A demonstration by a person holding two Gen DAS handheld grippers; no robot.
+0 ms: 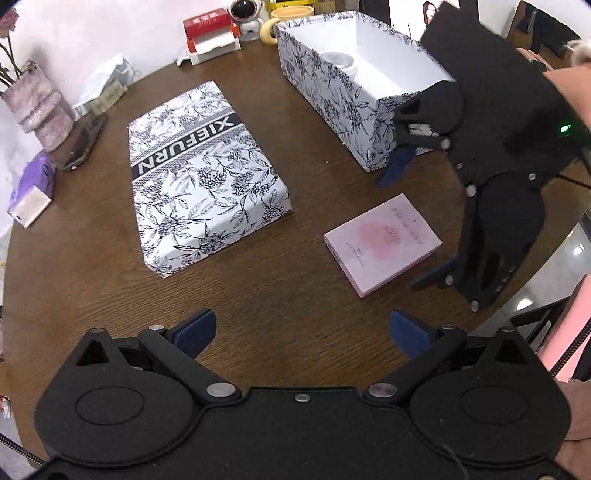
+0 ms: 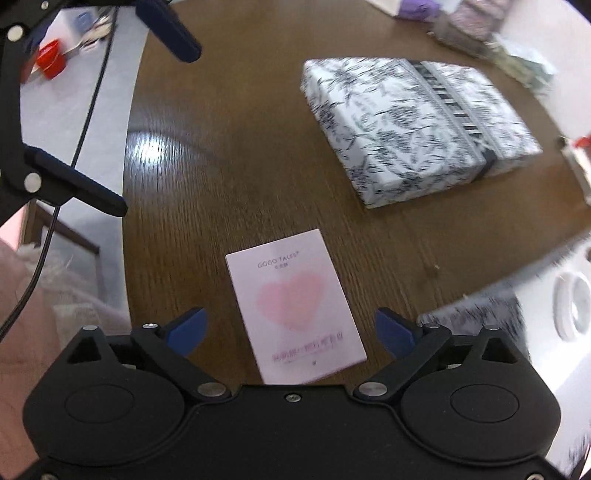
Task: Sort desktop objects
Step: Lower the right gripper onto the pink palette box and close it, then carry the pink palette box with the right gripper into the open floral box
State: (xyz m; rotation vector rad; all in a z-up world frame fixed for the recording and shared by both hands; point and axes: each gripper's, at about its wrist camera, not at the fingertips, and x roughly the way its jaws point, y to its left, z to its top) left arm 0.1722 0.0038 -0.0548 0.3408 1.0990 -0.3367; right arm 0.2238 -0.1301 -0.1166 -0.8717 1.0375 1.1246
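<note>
A small pink box with a heart print (image 1: 384,243) (image 2: 295,306) lies flat on the brown wooden table (image 1: 280,295). My right gripper (image 2: 290,332) hovers open over its near end, fingers apart on either side without touching it; from the left wrist view the right gripper (image 1: 410,221) hangs at the table's right. My left gripper (image 1: 303,332) is open above bare wood near the front edge, holding nothing. An open floral box (image 1: 343,96) stands at the back right with a white round object (image 1: 338,62) inside. Its floral lid (image 1: 203,173) (image 2: 417,125) lies upside-up mid-table.
Along the back edge sit a red and white tissue holder (image 1: 210,33), an astronaut figure (image 1: 245,18) and a yellow mug (image 1: 284,20). At the left stand a pink vase (image 1: 38,107), a dark phone (image 1: 85,142), a purple packet (image 1: 31,192) and a plastic bag (image 1: 105,83).
</note>
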